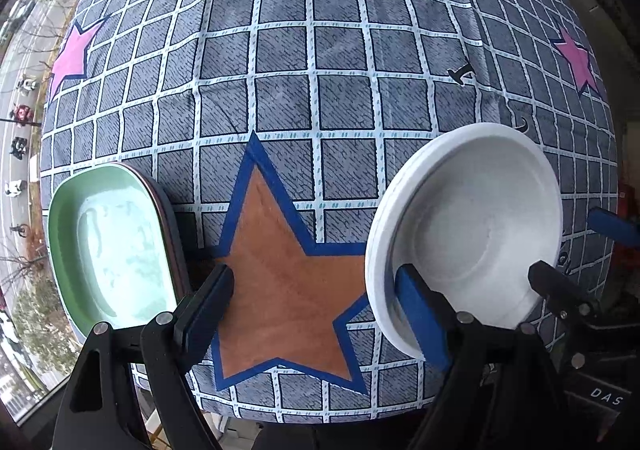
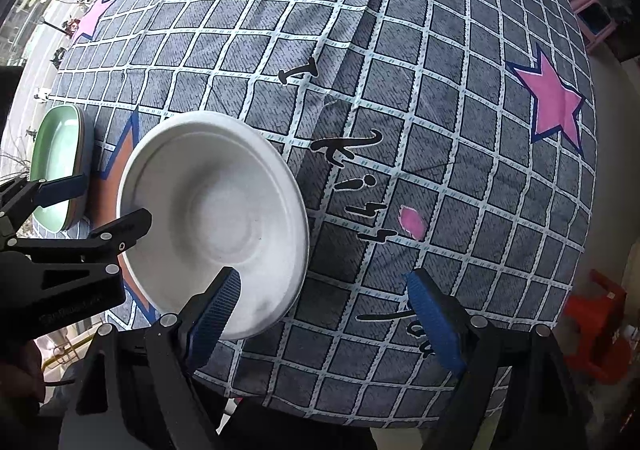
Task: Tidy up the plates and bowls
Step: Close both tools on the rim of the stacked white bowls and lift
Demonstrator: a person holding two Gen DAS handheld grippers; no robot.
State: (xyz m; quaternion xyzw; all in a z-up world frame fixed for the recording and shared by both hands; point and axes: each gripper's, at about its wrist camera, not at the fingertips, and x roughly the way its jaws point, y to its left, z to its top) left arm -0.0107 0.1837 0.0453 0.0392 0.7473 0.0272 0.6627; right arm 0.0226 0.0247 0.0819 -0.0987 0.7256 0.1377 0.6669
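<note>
Black left gripper [image 1: 316,314] with blue pads fills the bottom of the left wrist view, jaws wide apart, nothing clamped. Between them shows a large orange star with blue outline [image 1: 280,274] printed on the grey grid-pattern cloth [image 1: 280,90] covering the bench. Its right blue pad [image 1: 424,322] overlaps the left rim of the round white bowl [image 1: 472,234] at lower right; contact can't be confirmed. Pale green oval dish [image 1: 108,246], stacked on a darker one, sits lower left, just outside the left pad.

Right wrist view: right gripper [image 2: 324,314] at bottom, jaws also apart and holding nothing. Left blue pad [image 2: 216,314] overlaps the white bowl's [image 2: 212,218] lower rim; right pad [image 2: 436,322] is over bare cloth [image 2: 460,130] with black script. Bowl sits centre-left, green dish [image 2: 56,166] far left beyond it. Left gripper [image 2: 96,202] enters from the left edge, one finger over the bowl's left rim, the other by the green dish. Pink star print [image 2: 554,100] upper right.
</note>
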